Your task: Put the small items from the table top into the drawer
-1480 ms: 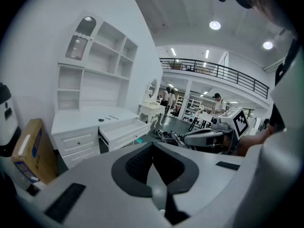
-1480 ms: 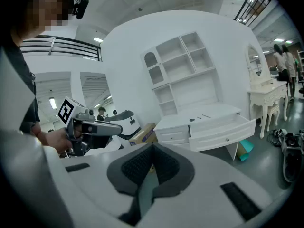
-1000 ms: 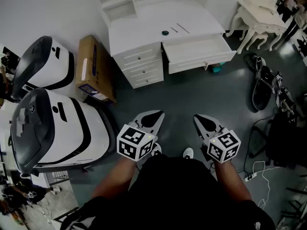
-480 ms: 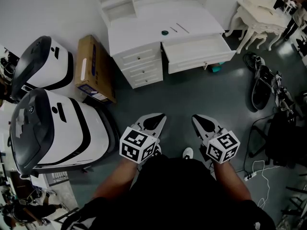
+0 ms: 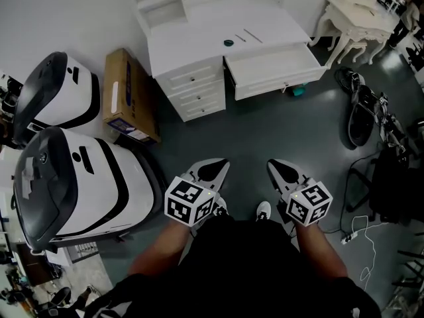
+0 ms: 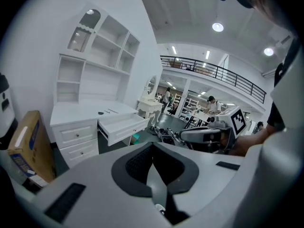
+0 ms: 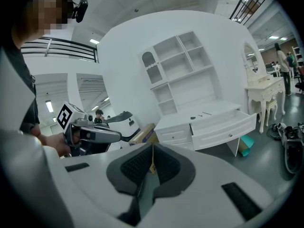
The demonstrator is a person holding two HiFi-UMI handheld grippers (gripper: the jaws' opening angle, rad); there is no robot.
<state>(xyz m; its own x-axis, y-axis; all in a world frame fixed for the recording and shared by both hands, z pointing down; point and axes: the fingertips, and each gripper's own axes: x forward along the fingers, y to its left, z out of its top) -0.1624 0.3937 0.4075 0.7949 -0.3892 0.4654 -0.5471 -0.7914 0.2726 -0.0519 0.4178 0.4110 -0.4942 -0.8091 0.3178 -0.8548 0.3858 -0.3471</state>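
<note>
The white desk (image 5: 199, 35) stands far ahead of me across the grey floor. Its upper right drawer (image 5: 275, 68) is pulled open. On the desk top lie a small dark round item (image 5: 228, 43) and a thin stick-like item (image 5: 251, 36). My left gripper (image 5: 220, 165) and right gripper (image 5: 273, 166) are held close to my body, side by side, both shut and empty. In the left gripper view the left gripper (image 6: 152, 144) points past the open drawer (image 6: 122, 124). In the right gripper view the right gripper (image 7: 152, 148) has the drawer (image 7: 223, 122) ahead on its right.
A cardboard box (image 5: 129, 95) leans left of the desk. Two large white-and-black machines (image 5: 73, 184) fill the left side. An ornate white table (image 5: 361, 18) stands at the right, with black gear and cables (image 5: 364, 118) on the floor. A teal item (image 5: 298, 91) lies under the drawer.
My left gripper has drifted slightly to the right. The head view has shifted a little; the desk and its items stay put.
</note>
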